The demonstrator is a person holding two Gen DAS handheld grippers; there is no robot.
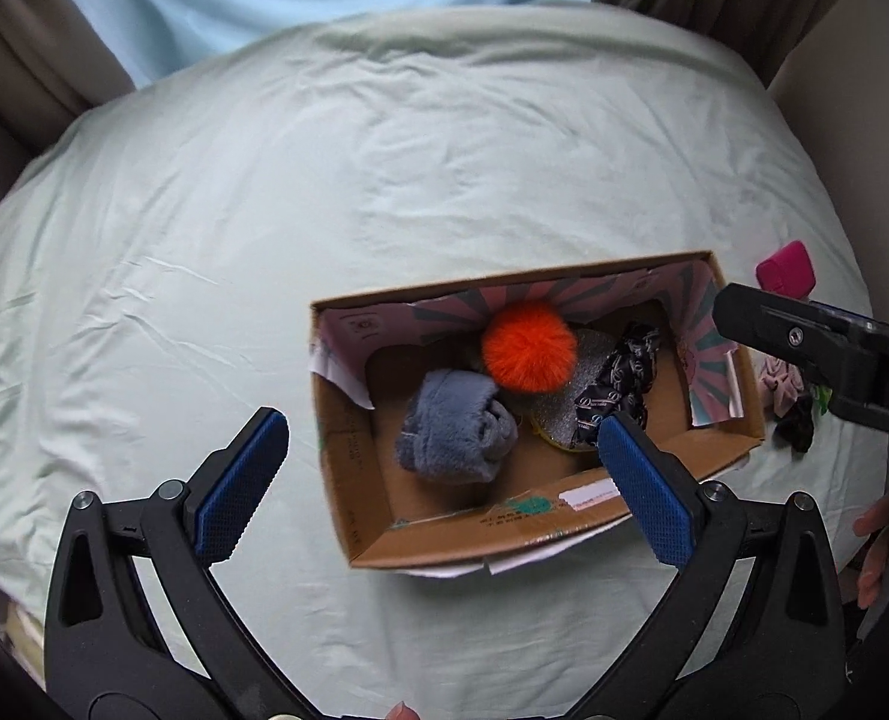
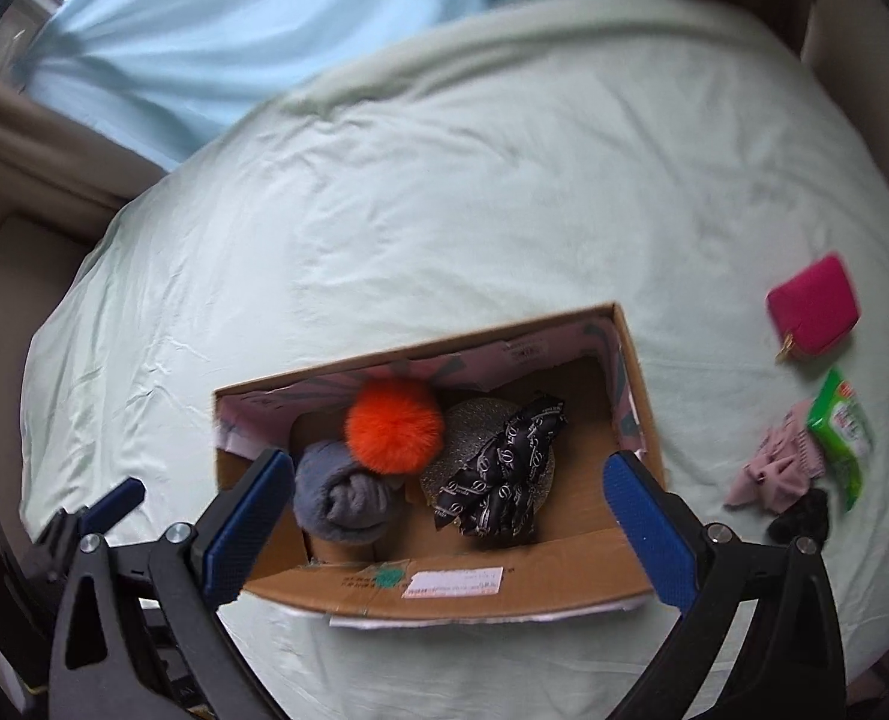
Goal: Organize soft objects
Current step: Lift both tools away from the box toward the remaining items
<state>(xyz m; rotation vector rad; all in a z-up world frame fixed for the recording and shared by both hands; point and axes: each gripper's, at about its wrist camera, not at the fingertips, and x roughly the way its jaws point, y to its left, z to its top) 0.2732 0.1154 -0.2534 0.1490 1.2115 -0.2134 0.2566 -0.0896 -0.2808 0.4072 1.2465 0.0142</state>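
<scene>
Both claws hover wide open and empty over the open brown cardboard box [image 2: 444,594] on the pale green bed sheet [image 1: 264,240]. Directly ahead of the right claw [image 2: 450,516], the box holds a fluffy orange pom-pom [image 2: 393,425], a rolled grey fleece cloth [image 2: 339,495] and a black printed ribbon bow [image 2: 498,474], probably gathered there to keep them together. The left claw [image 1: 438,480] view hides most leftovers; the right view shows a pink zip pouch [image 2: 813,306], green wipes packet [image 2: 840,438], pink knit piece [image 2: 774,468] and a black fuzzy item [image 2: 801,522] off to that claw's right.
</scene>
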